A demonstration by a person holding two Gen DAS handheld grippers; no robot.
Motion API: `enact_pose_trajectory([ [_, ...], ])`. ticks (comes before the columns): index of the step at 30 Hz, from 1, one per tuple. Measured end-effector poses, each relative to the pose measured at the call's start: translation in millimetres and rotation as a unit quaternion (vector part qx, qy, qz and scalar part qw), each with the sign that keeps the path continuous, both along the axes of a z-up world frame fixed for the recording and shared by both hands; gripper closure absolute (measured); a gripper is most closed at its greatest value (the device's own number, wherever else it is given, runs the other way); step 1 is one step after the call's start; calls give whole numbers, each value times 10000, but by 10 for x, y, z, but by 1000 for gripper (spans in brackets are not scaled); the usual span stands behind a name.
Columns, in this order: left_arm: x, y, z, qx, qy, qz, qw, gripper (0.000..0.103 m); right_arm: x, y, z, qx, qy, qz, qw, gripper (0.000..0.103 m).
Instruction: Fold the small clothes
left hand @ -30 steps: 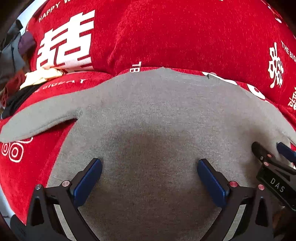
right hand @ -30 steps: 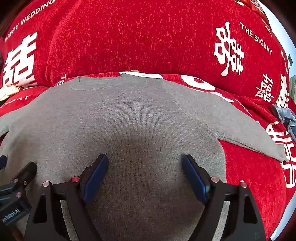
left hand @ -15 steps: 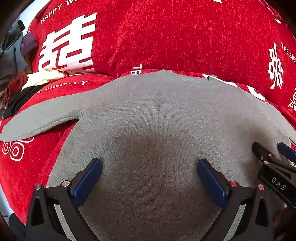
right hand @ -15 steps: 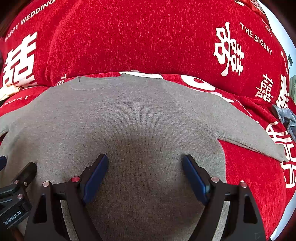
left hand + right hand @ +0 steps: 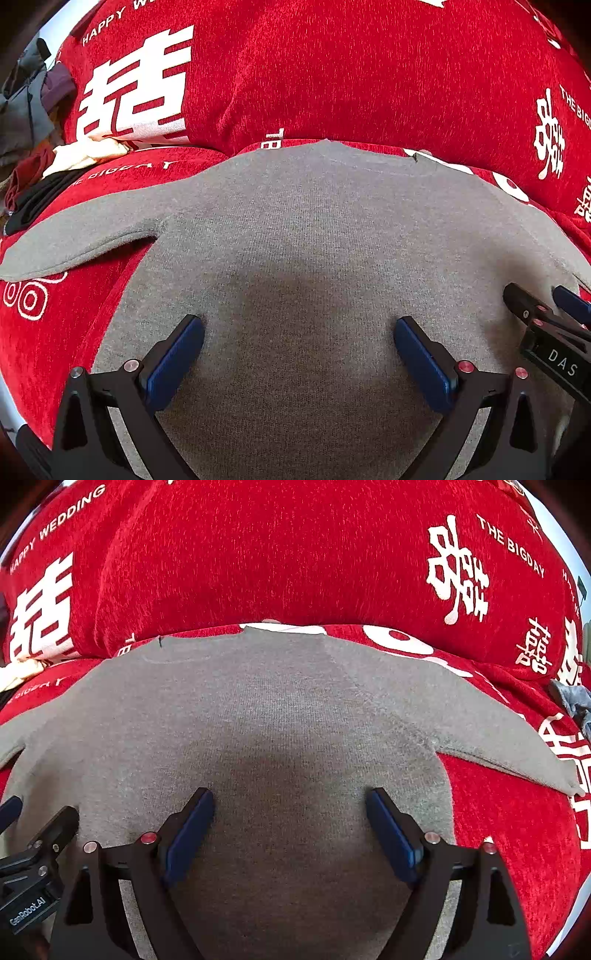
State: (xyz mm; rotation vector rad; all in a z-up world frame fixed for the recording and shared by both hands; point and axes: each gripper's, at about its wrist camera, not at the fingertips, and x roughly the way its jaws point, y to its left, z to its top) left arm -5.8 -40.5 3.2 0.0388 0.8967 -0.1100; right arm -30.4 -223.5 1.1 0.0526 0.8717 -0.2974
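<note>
We are holding our left gripper (image 5: 295, 354) wide open over the gray top (image 5: 314, 240), which is lying flat on the red sofa (image 5: 332, 74). Our right gripper (image 5: 291, 823) is wide open too. We think no folding is done yet.

Matt knit sweater (image 5: 314, 240), plush cover (image 5: 332, 74)

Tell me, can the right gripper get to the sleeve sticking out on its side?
Probably yes. The right gripper is open over the flat grey knit sweater, and that sleeve lies bare on the red cloth, nothing covering it.
</note>
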Motion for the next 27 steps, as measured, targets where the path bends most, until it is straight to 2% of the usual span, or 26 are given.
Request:
enact_pose_trajectory([
  [23, 13, -4, 10, 58, 59, 7, 10000, 0, -2, 22, 40, -26, 27, -7, 10000, 16],
  [24, 22, -20, 17, 96, 98, 19, 9999, 0, 8, 18, 48, -18, 69, 2, 10000, 16],
  [27, 62, -41, 56, 157, 295, 87, 9994, 0, 86, -23, 124, 204, 565, 257, 9979, 16],
])
